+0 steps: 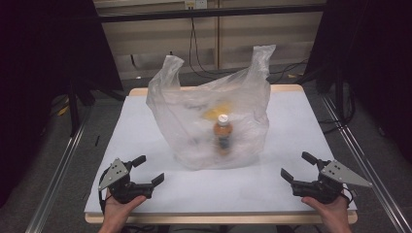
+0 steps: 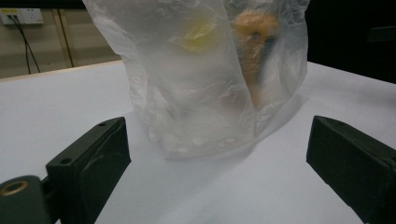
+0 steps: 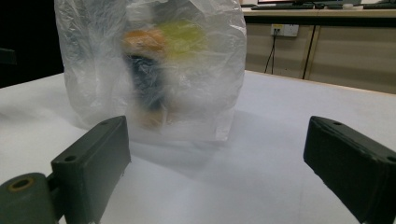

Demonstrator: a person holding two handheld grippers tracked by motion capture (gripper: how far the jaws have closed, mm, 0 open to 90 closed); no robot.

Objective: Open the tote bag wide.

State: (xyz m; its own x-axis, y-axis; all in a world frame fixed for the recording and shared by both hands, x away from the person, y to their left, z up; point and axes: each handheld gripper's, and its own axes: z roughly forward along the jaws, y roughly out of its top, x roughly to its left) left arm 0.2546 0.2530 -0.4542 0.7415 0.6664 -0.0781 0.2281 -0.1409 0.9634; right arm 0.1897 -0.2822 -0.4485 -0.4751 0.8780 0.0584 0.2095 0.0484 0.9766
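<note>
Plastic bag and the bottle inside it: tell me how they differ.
The plastic bag is clear, crinkled and soft, with two handles up; the bottle is rigid, orange-brown, white-capped. The bag is far larger and encloses the bottle. Both stand upright on the table.

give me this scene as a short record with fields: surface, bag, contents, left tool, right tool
surface: white table top, wooden edge at the far side
bag: translucent plastic bag standing upright mid-table, both handles up
contents: bottle with white cap, upright inside; yellow item behind it, too blurred to identify
left tool: left tool near the table's front left corner, jaws open, nothing between them, apart from the bag
right tool: right tool near the front right corner, jaws open, nothing between them, apart from the bag
</note>
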